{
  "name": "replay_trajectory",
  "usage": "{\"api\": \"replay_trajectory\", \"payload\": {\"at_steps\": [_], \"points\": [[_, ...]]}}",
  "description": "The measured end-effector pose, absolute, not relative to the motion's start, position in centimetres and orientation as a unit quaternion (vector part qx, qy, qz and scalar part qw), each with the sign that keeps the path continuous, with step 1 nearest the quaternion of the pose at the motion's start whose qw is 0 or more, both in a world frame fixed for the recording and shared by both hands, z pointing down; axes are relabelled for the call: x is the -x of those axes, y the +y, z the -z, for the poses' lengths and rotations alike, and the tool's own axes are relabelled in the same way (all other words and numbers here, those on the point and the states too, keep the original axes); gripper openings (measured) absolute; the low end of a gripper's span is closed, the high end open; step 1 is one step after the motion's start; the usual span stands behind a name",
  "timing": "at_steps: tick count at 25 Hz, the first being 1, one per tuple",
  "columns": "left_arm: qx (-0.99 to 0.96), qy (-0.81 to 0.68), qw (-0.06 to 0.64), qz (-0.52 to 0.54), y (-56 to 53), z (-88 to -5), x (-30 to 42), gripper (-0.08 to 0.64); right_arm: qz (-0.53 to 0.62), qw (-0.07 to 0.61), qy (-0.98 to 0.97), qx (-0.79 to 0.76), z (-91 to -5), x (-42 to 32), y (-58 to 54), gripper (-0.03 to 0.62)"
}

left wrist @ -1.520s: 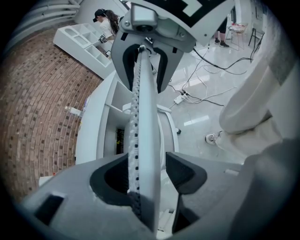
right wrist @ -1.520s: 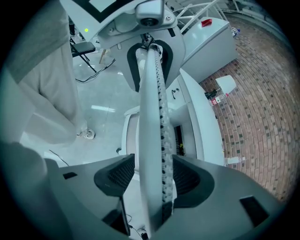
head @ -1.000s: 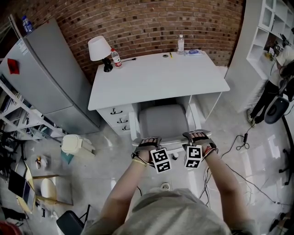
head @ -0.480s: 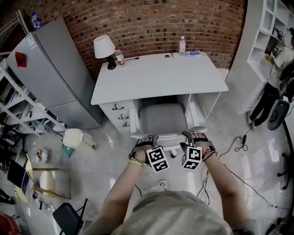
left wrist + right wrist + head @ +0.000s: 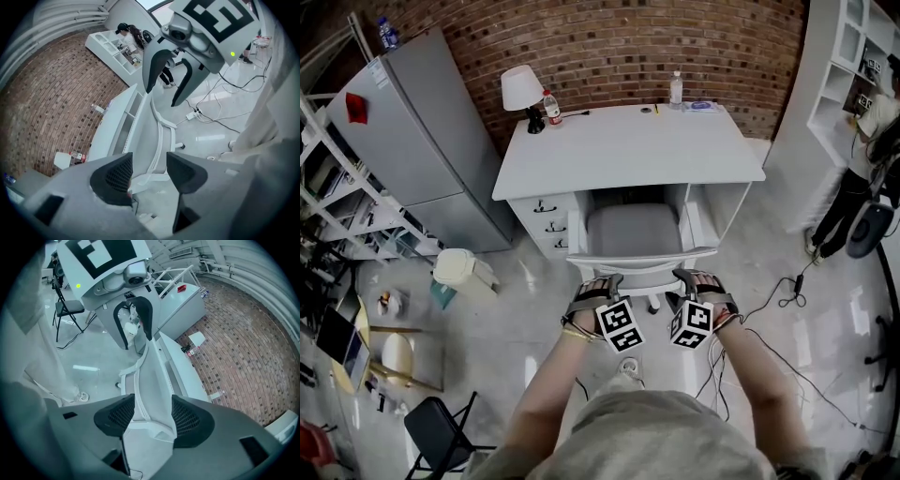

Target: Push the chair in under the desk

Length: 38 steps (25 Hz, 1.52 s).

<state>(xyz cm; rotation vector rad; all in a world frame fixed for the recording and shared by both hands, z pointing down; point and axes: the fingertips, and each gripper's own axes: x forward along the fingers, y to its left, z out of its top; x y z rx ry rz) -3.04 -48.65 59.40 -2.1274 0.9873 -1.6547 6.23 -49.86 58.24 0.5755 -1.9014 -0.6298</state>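
**Tool state.** The right tool (image 5: 149, 414) has its jaws set part-way apart, with the top edge of the chair (image 5: 152, 380) backrest filling the gap from pad to pad. It reads as clamped on that edge. The left tool (image 5: 149, 171) has its jaws spread to a similar width. The backrest edge (image 5: 157, 140) lies in the gap towards the left pad, and bare floor shows on the other side of the gap. This tool straddles the edge without pinching it, and contact on the left pad cannot be confirmed.

**Position.** In the head view, the left tool (image 5: 605, 283) and the right tool (image 5: 692, 277) sit side by side at the near edge of the backrest, one towards each end.

**Change.** Over the last second the chair (image 5: 633, 232) has moved away from the person. Less of the seat now shows in front of the worktop (image 5: 628, 150), and both tools have followed it forward. The push is therefore under way and appears well advanced.

**Task object.** The chair stands in the kneehole, between the drawer unit (image 5: 546, 225) on the left and the side panel on the right. The far part of the seat is under the worktop. The backrest stands near of the front edge, so some travel appears to remain.
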Motion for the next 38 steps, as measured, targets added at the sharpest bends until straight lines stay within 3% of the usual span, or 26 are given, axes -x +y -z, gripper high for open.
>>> {"api": "replay_trajectory", "payload": {"at_steps": [17,20,25,38], "points": [[0.762,0.428,0.066,0.481,-40.8,-56.8,1.3,0.184,0.152,0.392,-0.851,-0.315,-54.1,-7.0,-42.0,0.201],[0.768,0.454,0.052,0.449,-39.9,-55.9,1.1,0.148,0.125,0.355,-0.862,-0.341,-52.7,-7.3,-41.1,0.119],[0.779,0.492,0.016,0.388,-38.4,-54.8,0.9,0.068,0.086,0.3,-0.875,-0.37,-51.0,-7.9,-39.3,0.049],[0.797,0.538,-0.063,0.266,-33.4,-52.3,-1.8,0.011,0.027,0.162,-0.893,-0.419,-46.0,-10.0,-34.4,0.011]]}}
